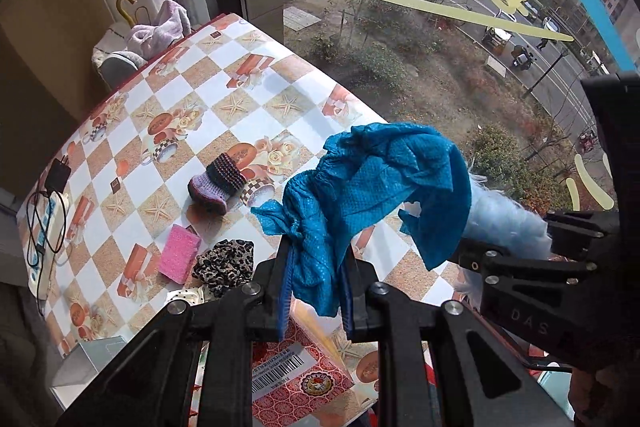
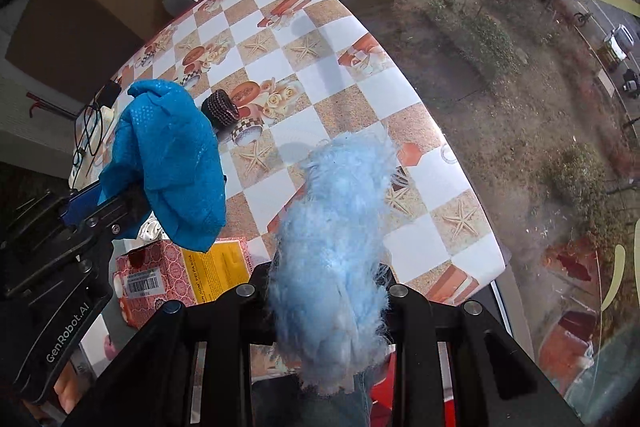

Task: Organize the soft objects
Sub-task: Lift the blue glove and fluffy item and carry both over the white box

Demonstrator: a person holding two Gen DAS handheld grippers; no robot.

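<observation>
Blue cloth [image 1: 376, 187] hangs pinched in our left gripper [image 1: 316, 259], fluffy pale-blue piece [image 2: 336, 247] clamped in our right gripper [image 2: 328, 291], both above the table [image 1: 256, 75]; we judge mid-carry, with the next move lowering them into the near patterned box [image 2: 160, 275].

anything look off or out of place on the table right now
Nothing spilled or damaged. The odd ones out are a charger and tangled black cable at the table's far left edge, hard items among soft ones. The knitted bootie stands alone without a pair. Both grippers hold soft items aloft: left the blue cloth, right the fluffy piece.
</observation>
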